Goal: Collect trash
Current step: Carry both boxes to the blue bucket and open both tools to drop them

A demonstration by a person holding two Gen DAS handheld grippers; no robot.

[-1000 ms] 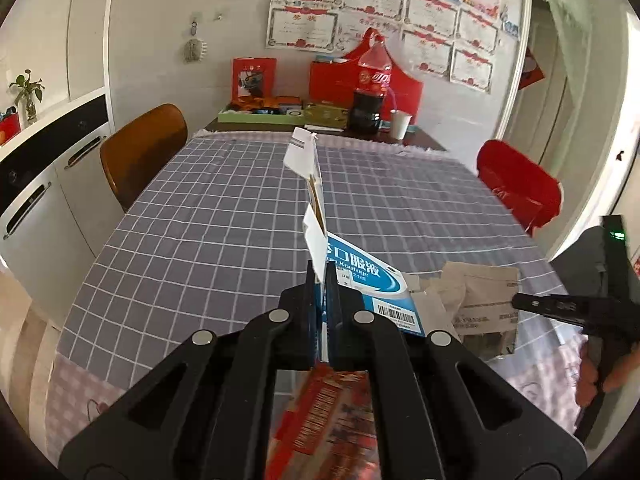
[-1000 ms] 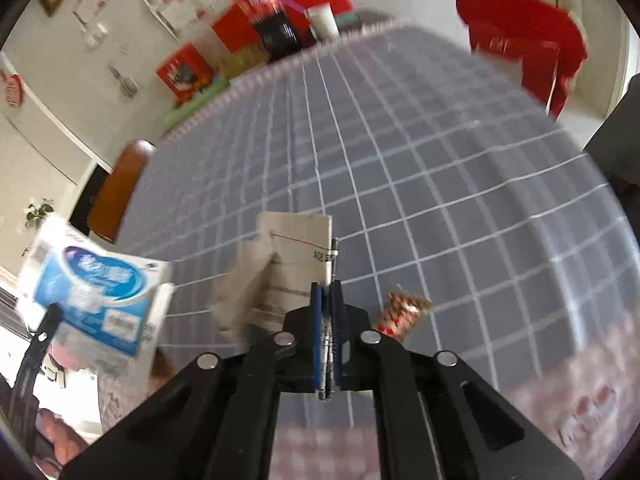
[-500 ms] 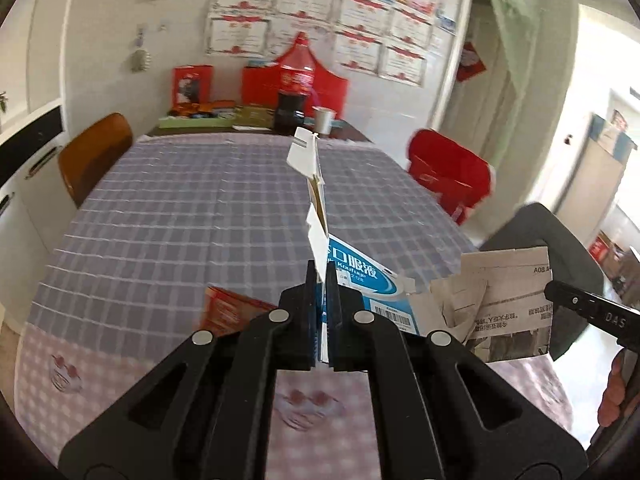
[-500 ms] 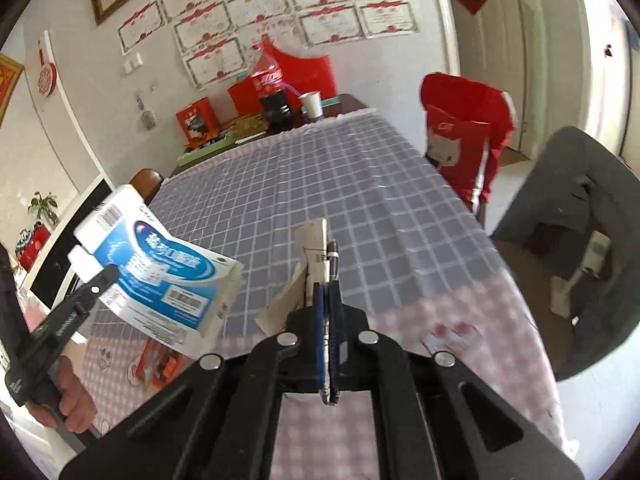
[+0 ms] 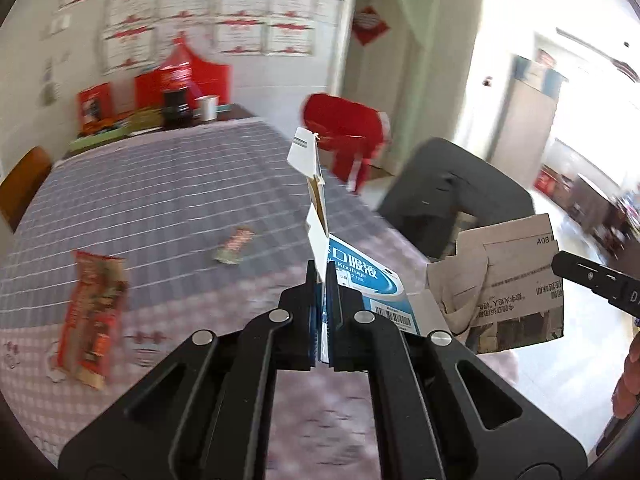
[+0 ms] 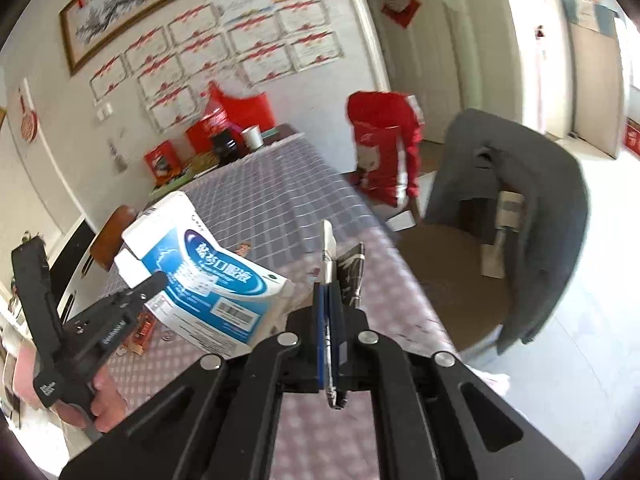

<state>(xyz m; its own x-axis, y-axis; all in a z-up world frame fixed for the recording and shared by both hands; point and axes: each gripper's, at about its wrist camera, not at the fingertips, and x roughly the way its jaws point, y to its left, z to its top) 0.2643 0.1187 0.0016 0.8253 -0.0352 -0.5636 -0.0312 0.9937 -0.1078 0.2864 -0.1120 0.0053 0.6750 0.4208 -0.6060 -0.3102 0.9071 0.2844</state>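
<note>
My left gripper (image 5: 322, 276) is shut on a flattened blue-and-white carton (image 5: 360, 280), which stands on edge above the checked tablecloth (image 5: 160, 200). From the right wrist view the same carton (image 6: 212, 276) hangs in the left gripper (image 6: 160, 278) at the left. My right gripper (image 6: 330, 292) is shut on a torn brown cardboard piece (image 6: 329, 248), seen edge-on. In the left wrist view that cardboard (image 5: 516, 280) hangs past the table's right edge. A red snack wrapper (image 5: 92, 312) and a small wrapper (image 5: 236, 242) lie on the cloth.
A grey-draped chair (image 6: 516, 208) stands right of the table, and a red-covered chair (image 6: 384, 148) behind it. A cola bottle (image 5: 176, 92), a cup (image 5: 206, 106) and red boxes crowd the table's far end. A brown chair (image 5: 20, 188) sits at the left.
Both grippers have swung right, toward the table's right edge, carrying the carton and the cardboard. The wrappers on the cloth now lie to the left in the left wrist view.
</note>
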